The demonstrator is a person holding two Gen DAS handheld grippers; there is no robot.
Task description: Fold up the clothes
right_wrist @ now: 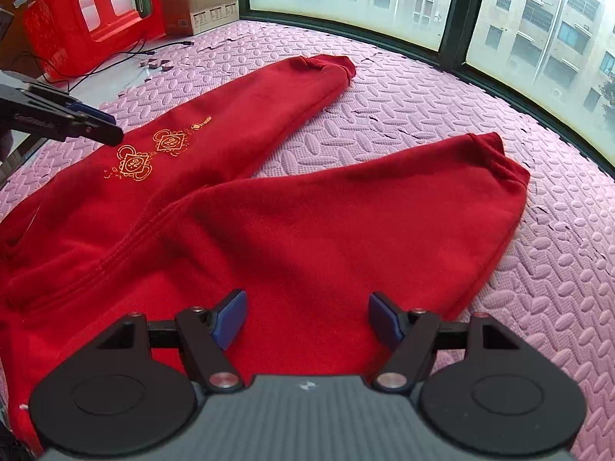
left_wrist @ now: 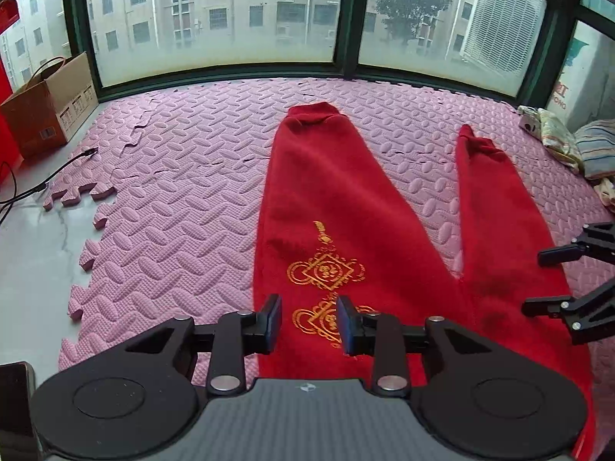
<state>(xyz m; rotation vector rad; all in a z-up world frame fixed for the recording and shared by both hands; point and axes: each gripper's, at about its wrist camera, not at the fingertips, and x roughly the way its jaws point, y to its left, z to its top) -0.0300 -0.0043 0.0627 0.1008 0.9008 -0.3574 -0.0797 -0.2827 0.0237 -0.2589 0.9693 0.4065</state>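
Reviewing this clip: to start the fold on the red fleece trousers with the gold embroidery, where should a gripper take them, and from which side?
Probably at a cuff. The red fleece trousers lie flat on the pink foam mat, legs splayed in a V. The plain leg's cuff is a free, thicker edge, so the open right gripper could slide one finger under it from the far end and carry it toward the waist. The left gripper is also open.

Trousers (left_wrist: pixel 330 199) lie on mat (left_wrist: pixel 184 199), legs toward window (left_wrist: pixel 215 19).

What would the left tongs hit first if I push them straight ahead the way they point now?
Most likely the red trousers: the open left tongs point along the leg with the gold embroidery, just ahead of the fingertips. Height above the cloth is unclear, so they may skim it before touching.
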